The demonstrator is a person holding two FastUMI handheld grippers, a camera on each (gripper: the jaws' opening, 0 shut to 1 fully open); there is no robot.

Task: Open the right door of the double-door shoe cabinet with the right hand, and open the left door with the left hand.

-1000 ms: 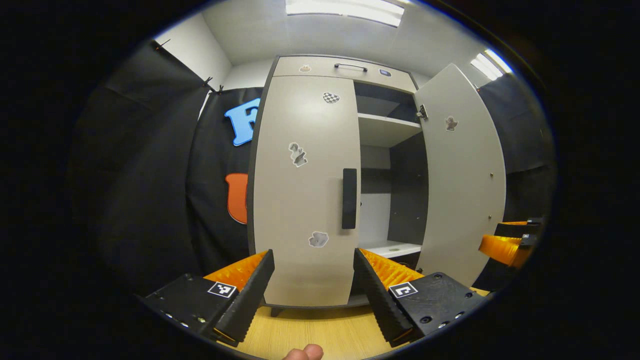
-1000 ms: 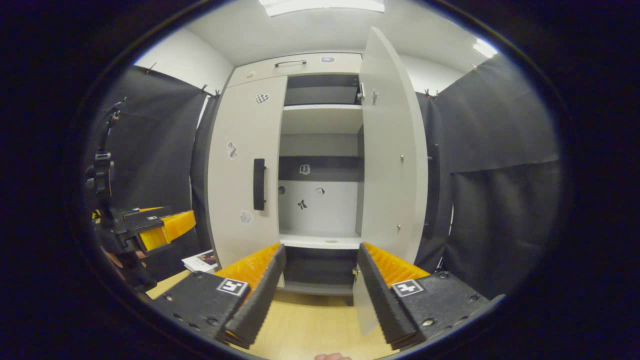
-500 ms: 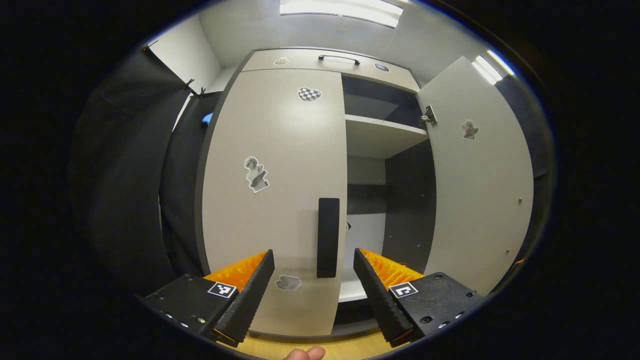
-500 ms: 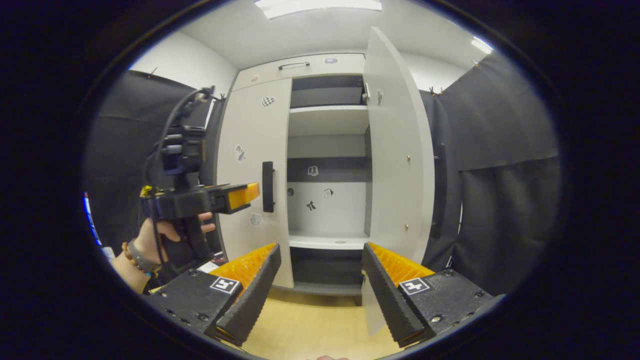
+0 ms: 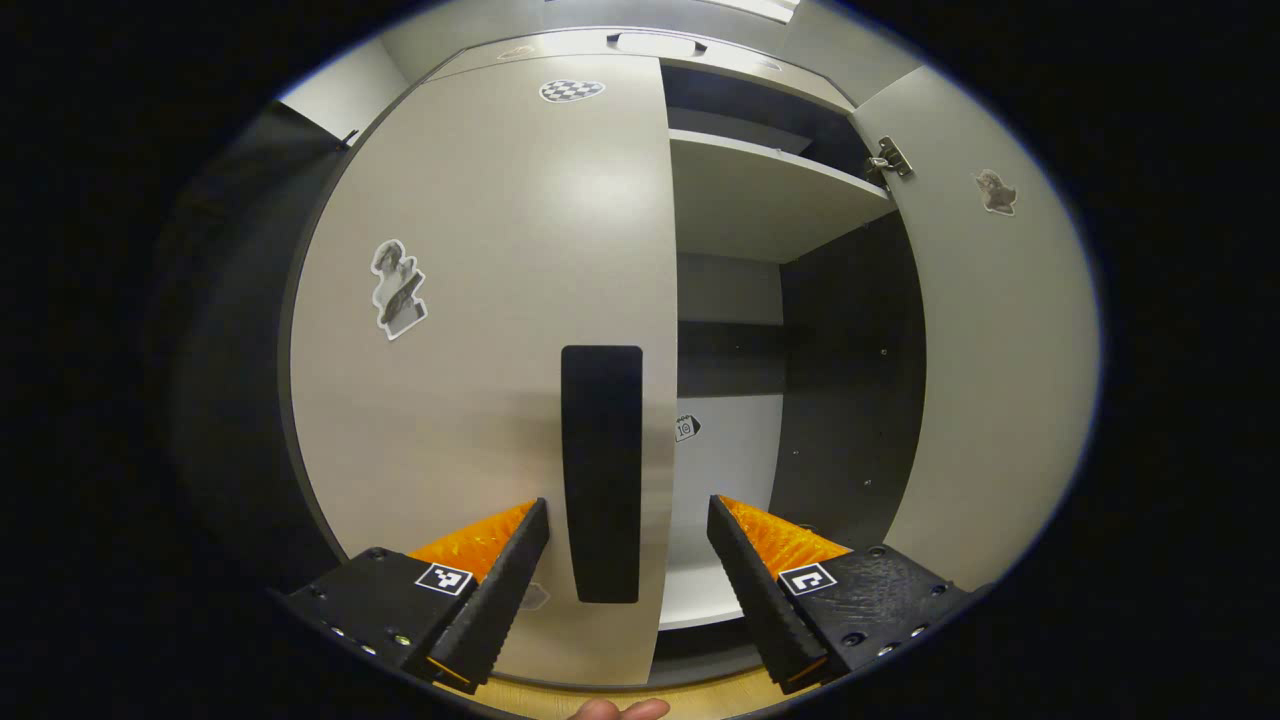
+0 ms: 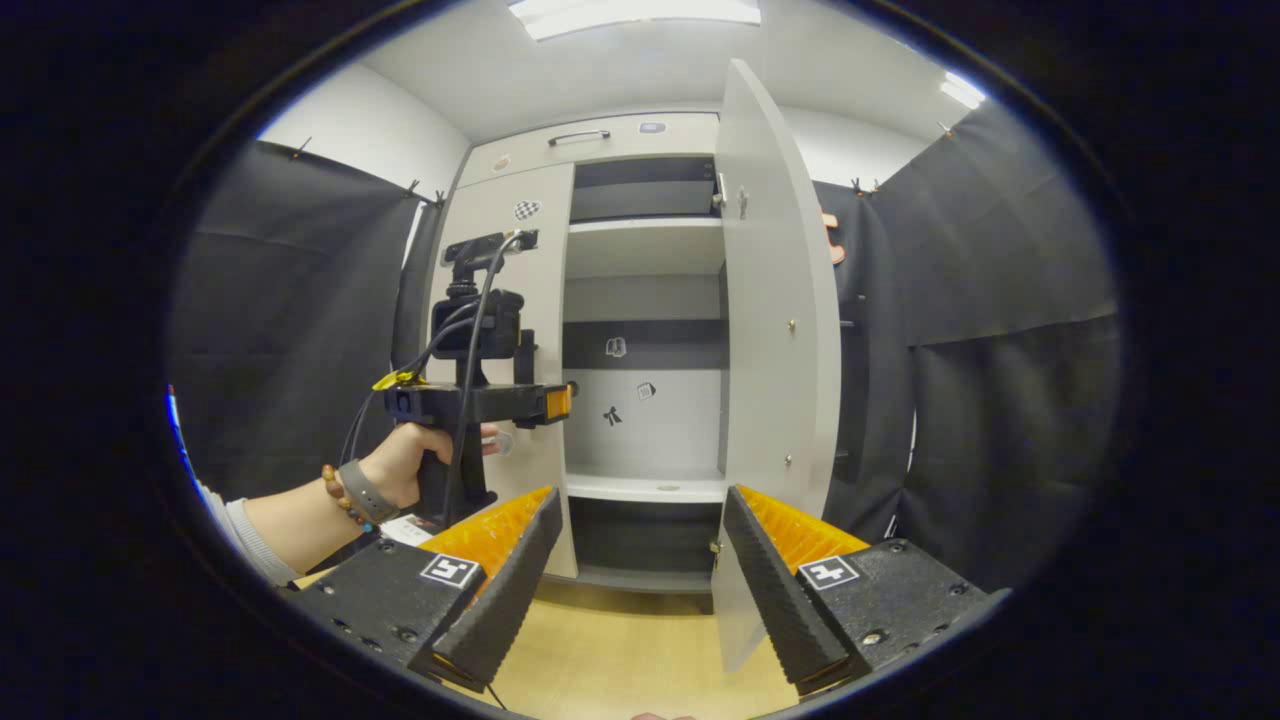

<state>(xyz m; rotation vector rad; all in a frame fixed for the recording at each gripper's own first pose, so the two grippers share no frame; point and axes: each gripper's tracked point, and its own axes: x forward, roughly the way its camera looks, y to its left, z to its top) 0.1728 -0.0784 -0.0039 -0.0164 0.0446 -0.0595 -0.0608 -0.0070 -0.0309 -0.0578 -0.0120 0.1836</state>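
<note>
Shoe cabinet (image 6: 640,135) right door (image 6: 775,330) open, shelves (image 6: 645,487) bare, left door (image 5: 480,330) closed

Handle (image 5: 601,475) between left claw (image 5: 628,560) fingers

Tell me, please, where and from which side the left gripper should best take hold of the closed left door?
Grip the black vertical handle near the left door's free edge, coming straight from the front. It is a narrow upright bar, so the open left gripper, already straddling its lower part, can probably close across its width.
</note>
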